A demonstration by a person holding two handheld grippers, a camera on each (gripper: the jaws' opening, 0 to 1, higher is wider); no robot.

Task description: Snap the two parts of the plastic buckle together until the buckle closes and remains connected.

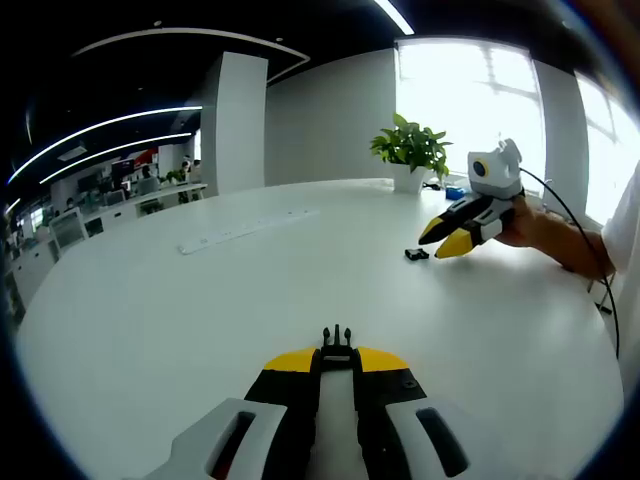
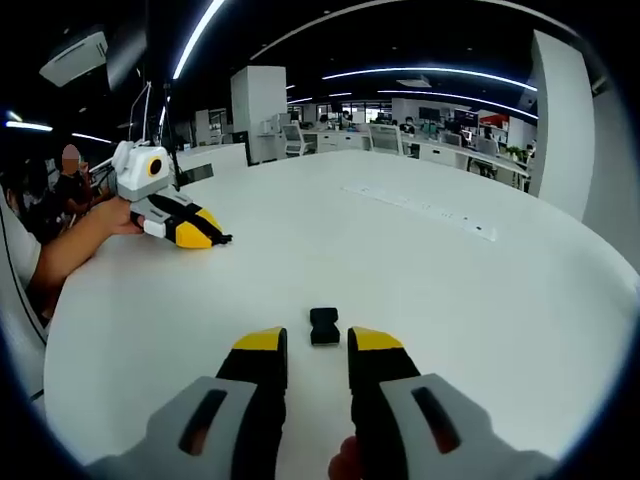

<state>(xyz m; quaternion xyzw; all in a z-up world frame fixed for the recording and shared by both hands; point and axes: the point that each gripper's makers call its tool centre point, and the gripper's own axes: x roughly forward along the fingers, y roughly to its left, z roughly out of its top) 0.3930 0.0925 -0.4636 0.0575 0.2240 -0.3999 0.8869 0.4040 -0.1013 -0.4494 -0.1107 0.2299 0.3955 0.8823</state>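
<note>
1. Left gripper (image 1: 337, 362), nearest in the left gripper view: jaws pinched together on the pronged buckle half (image 1: 337, 338), prongs poking out past the tips. Judged: held by the tail so the prongs stay free to enter the socket.
2. Right gripper (image 2: 318, 352), nearest in the right gripper view: jaws apart, nothing between them. The socket buckle half (image 2: 324, 326) lies flat on the bench (image 2: 420, 280) just ahead of the tips, roughly centred on the gap, not yet gripped. Probably lined up this way for a straight-in pinch.
3. Relative to the socket half: left gripper is well apart, off across the bench. In the right gripper view it sits far left, w/ a hand (image 2: 120, 215) behind it.
4. In the left gripper view the socket half shows as a small dark block on the bench, just below the right gripper's tips.
5. Mating not started; the halves are still separate. Next step likely: grab the socket, then bring the two together.
6. Beyond the socket half: a long pale strip (image 1: 245, 230) on the bench, a potted plant (image 1: 410, 150) at the bench's far edge by the window.
</note>
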